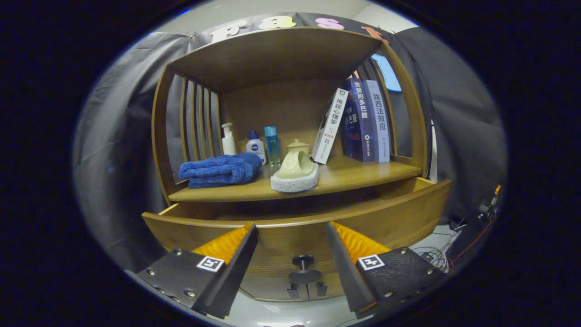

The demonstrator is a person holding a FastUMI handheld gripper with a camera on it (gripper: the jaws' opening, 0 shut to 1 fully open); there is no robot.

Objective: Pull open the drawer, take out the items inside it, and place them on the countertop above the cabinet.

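Looking along my gripper (291, 236), I see its two fingers spread wide apart with nothing between them, and they touch nothing. Straight ahead of them, in the gap, is the front of the wooden drawer (295, 234), which stands pulled partway out of the cabinet (290, 50); its dark round knob (303, 261) sits low on that front, between my fingers and a little below their tips. I cannot see what lies inside the drawer, since its front board hides the inside from here. Above the drawer runs the countertop (358, 175), the wooden shelf of the cabinet. On it, up from the drawer's left half, lies a folded blue towel (221, 170). Beside the towel, above the middle of the drawer, a pale ceramic pot (297, 163) leans on a white sponge-like pad (295, 182). Behind them, against the back wall, stand a white pump bottle (228, 140), a small white bottle with a blue cap (255, 146) and a clear blue bottle (272, 145). Over the drawer's right half stand three books (363, 120), the leftmost one tilted.
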